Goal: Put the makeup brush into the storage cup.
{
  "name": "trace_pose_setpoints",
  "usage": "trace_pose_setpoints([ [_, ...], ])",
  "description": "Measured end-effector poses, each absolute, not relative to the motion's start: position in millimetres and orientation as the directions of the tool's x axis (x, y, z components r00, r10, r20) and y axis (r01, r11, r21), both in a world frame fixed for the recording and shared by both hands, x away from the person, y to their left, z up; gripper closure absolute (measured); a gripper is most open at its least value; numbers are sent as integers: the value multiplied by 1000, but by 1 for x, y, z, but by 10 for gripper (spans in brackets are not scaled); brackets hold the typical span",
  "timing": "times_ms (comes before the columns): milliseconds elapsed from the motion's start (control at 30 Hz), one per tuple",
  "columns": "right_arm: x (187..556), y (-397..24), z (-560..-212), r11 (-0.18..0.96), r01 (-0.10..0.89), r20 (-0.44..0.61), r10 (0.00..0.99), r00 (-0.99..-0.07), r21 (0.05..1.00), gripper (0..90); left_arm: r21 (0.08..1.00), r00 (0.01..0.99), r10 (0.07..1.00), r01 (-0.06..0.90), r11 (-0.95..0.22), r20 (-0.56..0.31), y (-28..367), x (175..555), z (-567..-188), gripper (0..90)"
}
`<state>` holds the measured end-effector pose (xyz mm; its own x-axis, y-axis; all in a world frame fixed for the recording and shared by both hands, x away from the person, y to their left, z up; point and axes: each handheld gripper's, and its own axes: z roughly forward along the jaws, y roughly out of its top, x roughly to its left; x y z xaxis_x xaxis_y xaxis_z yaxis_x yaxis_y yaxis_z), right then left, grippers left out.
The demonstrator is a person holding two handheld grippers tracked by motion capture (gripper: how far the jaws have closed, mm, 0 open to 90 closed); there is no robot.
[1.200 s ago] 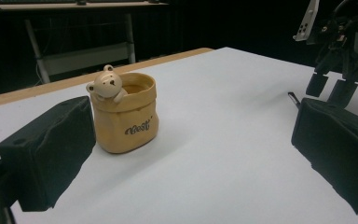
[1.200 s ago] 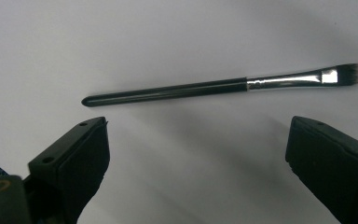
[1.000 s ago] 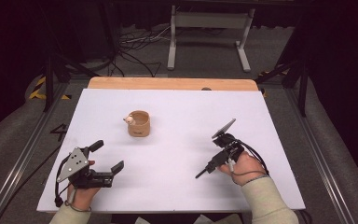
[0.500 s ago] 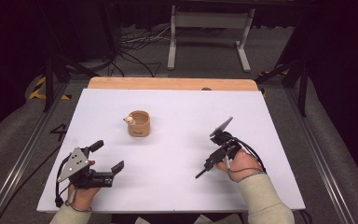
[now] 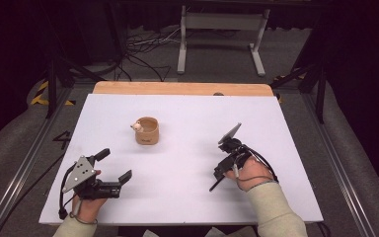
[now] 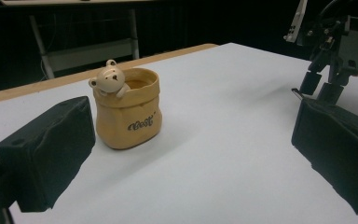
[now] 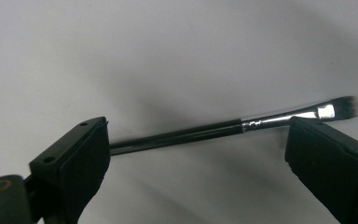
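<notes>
Black, slim makeup brush (image 7: 223, 127) is lying on the white tabletop (image 5: 187, 197) at five o'clock, between my right fingers (image 7: 335, 158), spread to straddle it; left fingers (image 6: 46, 154) are spread, facing the tan bear pot (image 6: 127, 108).

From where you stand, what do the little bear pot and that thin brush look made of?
The bear pot looks like glazed ceramic: smooth tan surface with a soft sheen and moulded folds. The brush seems to have a glossy black handle, possibly lacquered wood or plastic, a shiny metal ferrule, and soft bristles with pale tips.
</notes>
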<state>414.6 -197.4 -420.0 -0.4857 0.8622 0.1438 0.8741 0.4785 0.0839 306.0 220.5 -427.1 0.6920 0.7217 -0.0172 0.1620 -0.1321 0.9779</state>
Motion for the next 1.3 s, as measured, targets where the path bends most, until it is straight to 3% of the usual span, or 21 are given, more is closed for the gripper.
trace_pose_setpoints([
  [333, 412, -191, -423, 490, 870, 46, 869, -493, 63, 85, 978, 692, 722, 163, -133, -17, 221, 306, -427, 0],
  [400, 412, -191, -424, 486, 873, 28, 873, -487, 48, 152, 978, 692, 722, 162, -133, -17, 221, 306, -427, 0],
  [600, 411, -188, -426, 494, 868, 16, 869, -495, 37, 192, 977, 694, 720, 163, -134, -17, 220, 306, -427, 0],
  [733, 409, -188, -425, 498, 866, -26, 867, -497, 45, 299, 977, 692, 722, 164, -136, -16, 220, 307, -427, 0],
  [867, 405, -181, -422, 516, 855, -35, 856, -515, 48, 480, 976, 688, 725, 172, -137, -19, 219, 307, -428, 2],
  [1100, 403, -178, -420, 532, 846, -29, 847, -531, 43, 576, 976, 686, 727, 173, -132, -23, 220, 307, -428, 2],
  [1133, 403, -178, -420, 542, 840, -27, 841, -541, 39, 638, 974, 688, 726, 178, -137, -24, 220, 307, -428, 5],
  [1233, 404, -179, -419, 546, 837, -26, 838, -545, 36, 700, 973, 691, 723, 183, -142, -24, 220, 307, -428, 6],
  [1267, 404, -181, -419, 551, 834, -22, 835, -550, 38, 792, 973, 692, 722, 184, -141, -26, 220, 307, -428, 6],
  [1300, 404, -181, -419, 551, 834, -22, 835, -550, 38, 792, 973, 691, 722, 184, -140, -26, 220, 307, -428, 6],
])
